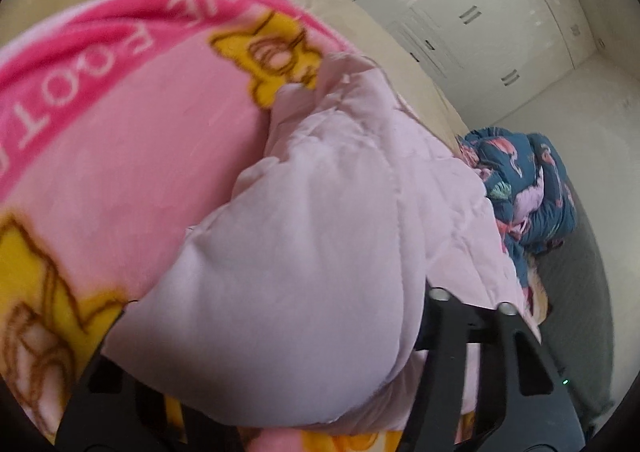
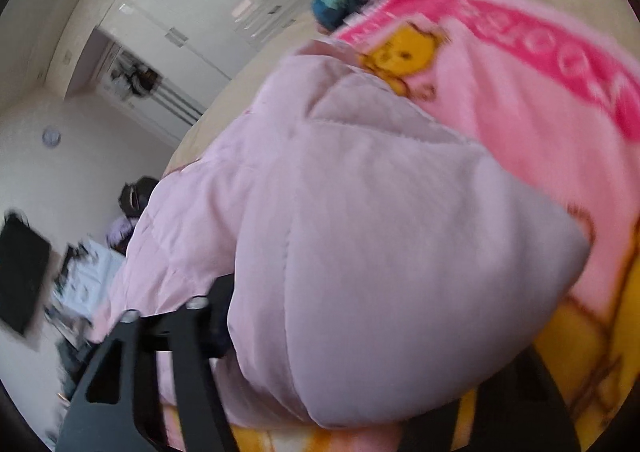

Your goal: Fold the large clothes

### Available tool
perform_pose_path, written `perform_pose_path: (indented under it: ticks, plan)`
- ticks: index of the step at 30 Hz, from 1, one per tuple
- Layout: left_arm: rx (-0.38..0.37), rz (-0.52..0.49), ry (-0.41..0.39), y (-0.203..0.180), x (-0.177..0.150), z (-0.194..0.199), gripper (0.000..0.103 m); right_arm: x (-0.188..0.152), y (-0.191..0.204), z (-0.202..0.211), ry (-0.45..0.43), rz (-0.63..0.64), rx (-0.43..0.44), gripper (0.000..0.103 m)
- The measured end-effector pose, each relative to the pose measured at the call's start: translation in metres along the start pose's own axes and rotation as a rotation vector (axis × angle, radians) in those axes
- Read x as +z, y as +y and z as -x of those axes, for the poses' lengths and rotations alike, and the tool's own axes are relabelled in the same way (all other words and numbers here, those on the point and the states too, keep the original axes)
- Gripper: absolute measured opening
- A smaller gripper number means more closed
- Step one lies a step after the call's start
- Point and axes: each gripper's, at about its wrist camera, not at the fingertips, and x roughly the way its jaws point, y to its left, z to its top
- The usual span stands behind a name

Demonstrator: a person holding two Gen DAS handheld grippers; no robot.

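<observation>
On the blanket (image 1: 120, 123) over the bed lies the pale pink jacket (image 1: 304, 236), a puffy fold clamped in each hand-held gripper (image 1: 280, 384) (image 2: 344, 384); lift both evenly, keeping the edge taut, so the padding folds without slipping

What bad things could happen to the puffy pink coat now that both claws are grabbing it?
1. The pink coat is thick and bulges between the fingers of the left claw and the right claw, so a smooth puffy fold might slip out.
2. It lies on the fleecy pink blanket; a claw could catch the blanket too and drag it along.
3. The blue flowered bedding sits close by, so the coat may land on it and fold crooked.
</observation>
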Motion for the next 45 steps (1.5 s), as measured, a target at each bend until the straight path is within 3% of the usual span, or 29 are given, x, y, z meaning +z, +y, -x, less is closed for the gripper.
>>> perform_pose_path:
  ticks: [6,18,36,45]
  plan:
    - [0.007,-0.087,-0.051,-0.021,0.003,0.021,0.033,-0.004,0.04,0.021,-0.039,0.212,-0.037,0.037]
    - [-0.041,-0.192,-0.095,-0.041,-0.011,0.096,0.032,-0.026,0.121,0.098,-0.121,0.474,0.011,0.033]
    - [-0.014,-0.219,-0.07,-0.012,-0.06,0.148,0.032,-0.089,0.111,0.154,-0.11,0.474,0.021,0.033]
    - [0.014,-0.234,-0.065,-0.003,-0.076,0.154,0.033,-0.1,0.092,0.159,-0.081,0.448,0.012,0.033]
